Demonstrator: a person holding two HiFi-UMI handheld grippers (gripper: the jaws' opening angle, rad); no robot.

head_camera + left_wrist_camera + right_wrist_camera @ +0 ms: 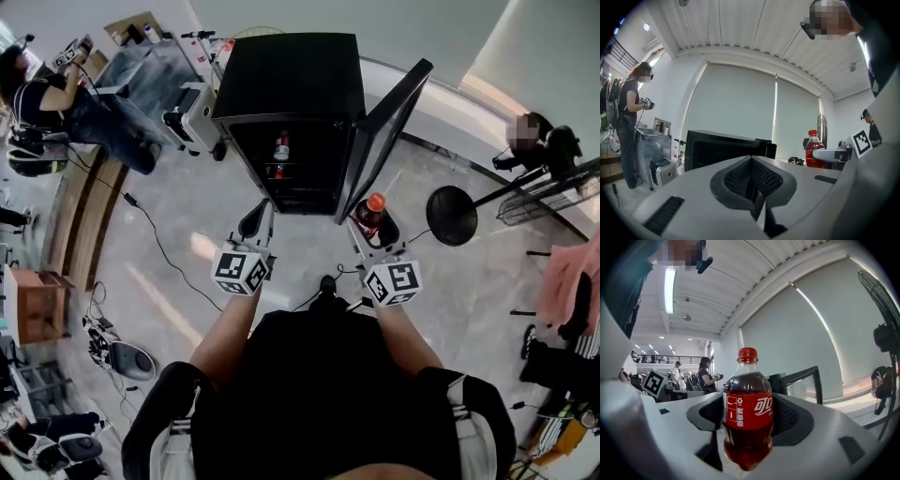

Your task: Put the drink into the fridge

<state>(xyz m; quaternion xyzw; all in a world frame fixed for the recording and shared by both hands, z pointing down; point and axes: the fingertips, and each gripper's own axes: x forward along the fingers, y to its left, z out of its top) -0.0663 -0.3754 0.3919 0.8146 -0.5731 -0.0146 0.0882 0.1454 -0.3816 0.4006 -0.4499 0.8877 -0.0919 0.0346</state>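
A black fridge [289, 89] stands on the floor ahead with its glass door [382, 131] swung open to the right; a bottle [280, 148] stands on a shelf inside. My right gripper [375, 228] is shut on a cola bottle [747, 413] with a red cap and red label, held upright in front of the open door. The same cola bottle [372, 214] shows in the head view just right of the fridge opening. My left gripper [254, 223] is shut and holds nothing, in front of the fridge's lower left. In the left gripper view its jaws meet, and the fridge [726, 147] and cola bottle [814, 150] lie beyond.
A round-based black stand [452, 215] sits right of the door. Cables [155, 234] run over the floor at left. A person [66, 98] stands by a table at far left. Chairs and a rack [548, 192] are at the right.
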